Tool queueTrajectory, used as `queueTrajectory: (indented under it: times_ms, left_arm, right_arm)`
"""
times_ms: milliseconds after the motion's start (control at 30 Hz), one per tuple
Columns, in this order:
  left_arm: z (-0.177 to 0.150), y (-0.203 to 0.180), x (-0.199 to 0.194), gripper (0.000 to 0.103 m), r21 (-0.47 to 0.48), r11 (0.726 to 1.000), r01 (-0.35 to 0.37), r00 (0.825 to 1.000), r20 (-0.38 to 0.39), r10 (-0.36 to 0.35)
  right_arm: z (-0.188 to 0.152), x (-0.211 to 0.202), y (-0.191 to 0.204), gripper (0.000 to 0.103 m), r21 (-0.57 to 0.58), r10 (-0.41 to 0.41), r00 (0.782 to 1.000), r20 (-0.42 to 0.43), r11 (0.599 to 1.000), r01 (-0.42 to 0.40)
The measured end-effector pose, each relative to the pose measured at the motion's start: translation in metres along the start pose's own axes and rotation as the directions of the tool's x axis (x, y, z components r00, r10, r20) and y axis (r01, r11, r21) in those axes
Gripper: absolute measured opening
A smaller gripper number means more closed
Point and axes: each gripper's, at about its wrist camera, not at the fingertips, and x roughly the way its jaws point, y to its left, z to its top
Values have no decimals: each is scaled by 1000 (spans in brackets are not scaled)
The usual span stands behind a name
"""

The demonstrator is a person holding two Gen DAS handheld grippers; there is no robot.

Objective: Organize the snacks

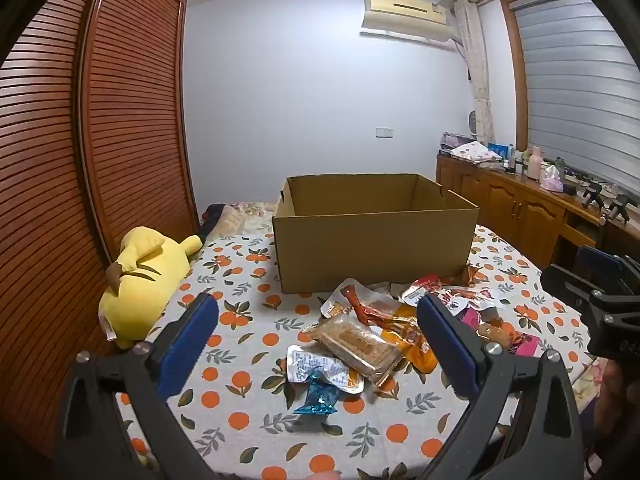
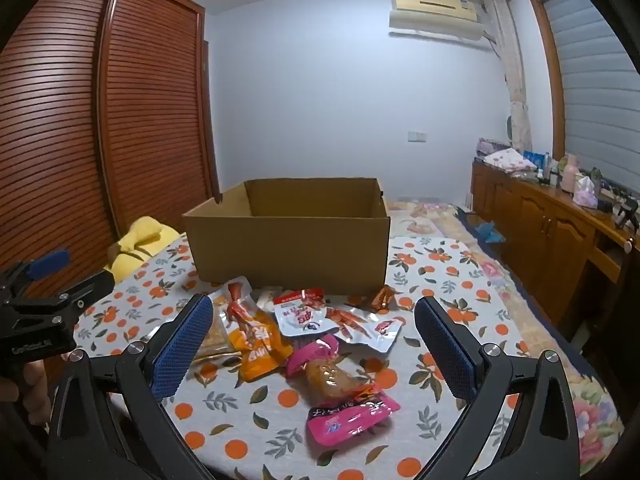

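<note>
An open cardboard box point(image 1: 376, 256) point(image 2: 288, 252) stands on the orange-print tablecloth point(image 1: 248, 412) point(image 2: 248, 420). A pile of snack packets lies in front of it. In the left wrist view I see a clear cake packet point(image 1: 360, 344), a small blue candy point(image 1: 318, 394), a white sachet point(image 1: 316, 366) and an orange packet point(image 1: 416, 344). In the right wrist view I see a pink packet point(image 2: 344, 392), an orange packet point(image 2: 256, 344) and a white-red packet point(image 2: 304, 316). My left gripper point(image 1: 320, 344) is open and empty above the pile. My right gripper point(image 2: 316, 344) is open and empty above it too.
A yellow plush toy point(image 1: 140, 284) point(image 2: 136, 248) lies at the table's left edge. A slatted wooden wardrobe point(image 1: 80, 160) stands on the left. A wooden sideboard point(image 1: 520, 204) point(image 2: 560, 220) with clutter runs along the right. The right gripper's body point(image 1: 600, 300) shows at the right edge of the left wrist view.
</note>
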Motion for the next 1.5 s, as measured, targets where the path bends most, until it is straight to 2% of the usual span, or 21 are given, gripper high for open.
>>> queueTrajectory:
  times_ms: [267,400,1500]
  left_arm:
    - [-1,3,0,101,-2,1000,-21,1000,-4,21]
    - [-2,-10,2,101,6,1000,-5,1000,-8,5]
    - [3,-5,-3,101,10,1000,7,1000,2,-8]
  right_arm:
    - [-1,0,-1,103,9,3,1000,5,1000,-3]
    - [-1,-2,-1,103,11,-2,1000,7,1000,2]
    - [0,-2,-6,103,18,-8,1000,8,1000,8]
